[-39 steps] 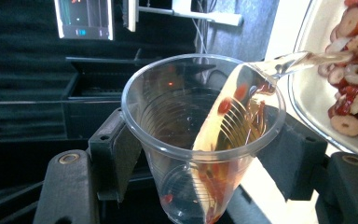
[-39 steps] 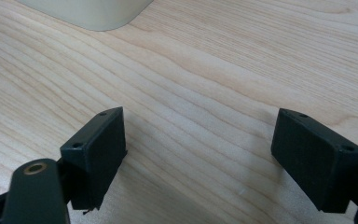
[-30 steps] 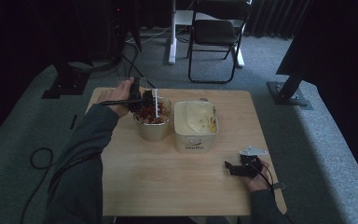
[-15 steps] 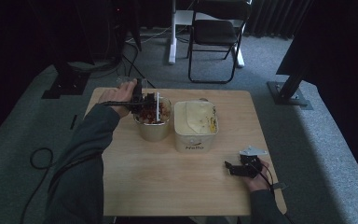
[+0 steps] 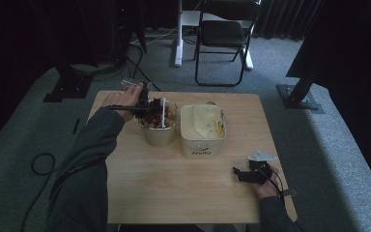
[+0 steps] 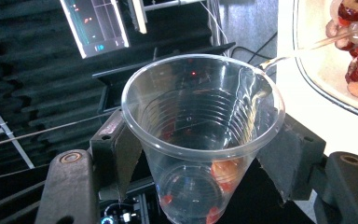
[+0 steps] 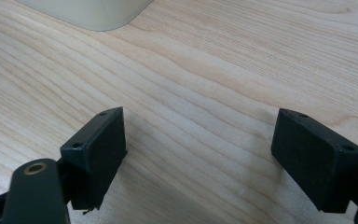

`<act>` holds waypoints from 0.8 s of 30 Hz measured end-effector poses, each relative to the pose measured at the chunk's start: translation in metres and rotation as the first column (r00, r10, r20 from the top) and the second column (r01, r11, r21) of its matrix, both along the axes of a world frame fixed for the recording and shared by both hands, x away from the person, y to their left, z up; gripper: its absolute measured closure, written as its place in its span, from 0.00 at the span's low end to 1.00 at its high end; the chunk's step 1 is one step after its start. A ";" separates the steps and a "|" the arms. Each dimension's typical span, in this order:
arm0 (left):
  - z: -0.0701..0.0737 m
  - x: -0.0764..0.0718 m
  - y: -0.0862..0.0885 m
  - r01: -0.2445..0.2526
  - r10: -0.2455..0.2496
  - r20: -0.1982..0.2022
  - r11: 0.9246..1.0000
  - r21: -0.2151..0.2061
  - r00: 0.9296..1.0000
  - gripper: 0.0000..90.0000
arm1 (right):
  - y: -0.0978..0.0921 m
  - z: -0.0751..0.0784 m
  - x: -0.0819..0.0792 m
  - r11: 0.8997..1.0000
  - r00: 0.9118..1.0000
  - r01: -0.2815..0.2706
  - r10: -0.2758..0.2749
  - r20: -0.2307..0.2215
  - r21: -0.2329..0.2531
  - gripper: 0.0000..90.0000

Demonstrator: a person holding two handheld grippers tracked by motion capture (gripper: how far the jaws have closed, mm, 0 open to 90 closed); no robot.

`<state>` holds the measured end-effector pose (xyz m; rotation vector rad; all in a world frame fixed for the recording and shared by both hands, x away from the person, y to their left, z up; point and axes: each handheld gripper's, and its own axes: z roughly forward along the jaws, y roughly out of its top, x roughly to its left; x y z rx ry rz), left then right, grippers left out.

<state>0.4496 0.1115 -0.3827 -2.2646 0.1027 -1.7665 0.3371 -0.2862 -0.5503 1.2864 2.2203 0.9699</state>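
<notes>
Cup point(image 6: 200, 140) is pinched in the left gripper point(image 6: 200, 172) mid-frame, tipped by the bowl point(image 5: 158, 133); squeeze harder and it buckles, spilling fruit. Right gripper point(image 7: 214, 158) sits open, idle.

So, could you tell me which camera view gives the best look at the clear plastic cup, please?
The left gripper view: the clear plastic cup sits close up between the left gripper jaws, with a few red pieces visible at its bottom. In the high view the left gripper hangs over the round tub, and the cup cannot be made out.
</notes>
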 end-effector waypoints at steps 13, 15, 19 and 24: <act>-0.001 0.001 -0.003 -0.004 0.004 0.004 1.000 0.026 1.000 0.38 | 0.000 0.000 0.000 1.000 1.000 0.000 0.000 0.000 0.000 0.19; 0.000 0.001 -0.004 -0.009 0.009 0.006 1.000 0.020 1.000 0.38 | 0.000 0.000 0.000 1.000 1.000 0.000 0.000 0.000 0.000 0.19; -0.003 -0.001 -0.007 0.012 -0.013 0.024 0.999 0.052 1.000 0.39 | 0.000 0.000 0.000 1.000 1.000 0.000 0.000 0.000 0.000 0.19; -0.005 -0.003 -0.010 0.029 -0.032 0.034 0.996 0.084 0.999 0.39 | 0.000 0.000 0.000 1.000 1.000 0.000 0.000 0.000 0.000 0.19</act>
